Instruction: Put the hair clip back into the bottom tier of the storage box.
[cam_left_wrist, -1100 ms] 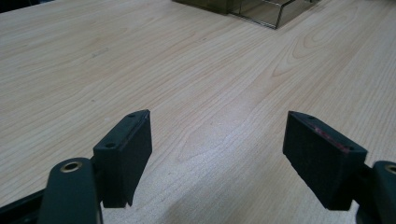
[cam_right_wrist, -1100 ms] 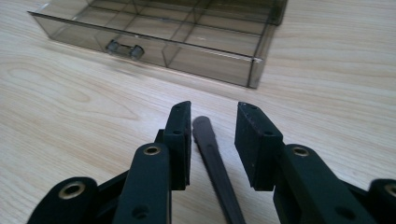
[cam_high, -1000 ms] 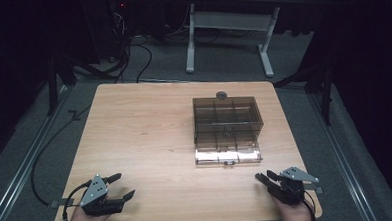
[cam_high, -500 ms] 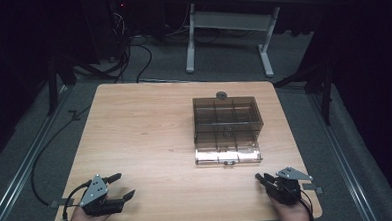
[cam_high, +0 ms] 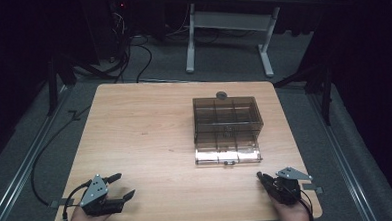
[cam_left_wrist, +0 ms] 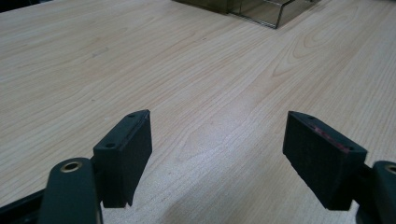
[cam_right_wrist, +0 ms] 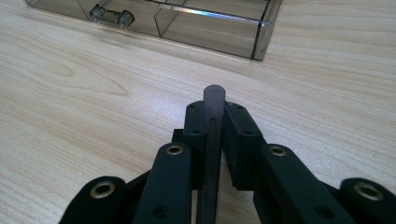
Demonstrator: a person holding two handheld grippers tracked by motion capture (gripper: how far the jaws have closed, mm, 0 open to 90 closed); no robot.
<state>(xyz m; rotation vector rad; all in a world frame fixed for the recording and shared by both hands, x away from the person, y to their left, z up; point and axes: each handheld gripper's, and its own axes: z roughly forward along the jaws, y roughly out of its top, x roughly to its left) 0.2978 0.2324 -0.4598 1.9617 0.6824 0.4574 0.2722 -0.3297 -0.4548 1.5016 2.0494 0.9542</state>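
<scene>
The right gripper (cam_right_wrist: pixel 214 122) sits at the near right corner of the table (cam_high: pixel 145 142), its jaws having just been closing, and they now pinch a thin grey disc (cam_right_wrist: pixel 214 100) on edge, so that only its rounded rim pokes out above the pads. The left gripper (cam_left_wrist: pixel 217 158) rests at the near left corner with its jaws spread wide and nothing between them. The clear compartment box (cam_high: pixel 227 129) stands just ahead of the right gripper, its lid folded open toward the person and its latch (cam_right_wrist: pixel 112 16) facing the jaws; a second small round piece (cam_high: pixel 222 95) lies on the table, touching or just behind the box's far wall. The likely risk is that the disc, gripped only across its flat faces near the jaw tips, pivots or slips out when lifted. A tilted carry could also clip the box's front wall or drop the disc into the wrong compartment, since the dividers are hard to see through the tinted plastic.
</scene>
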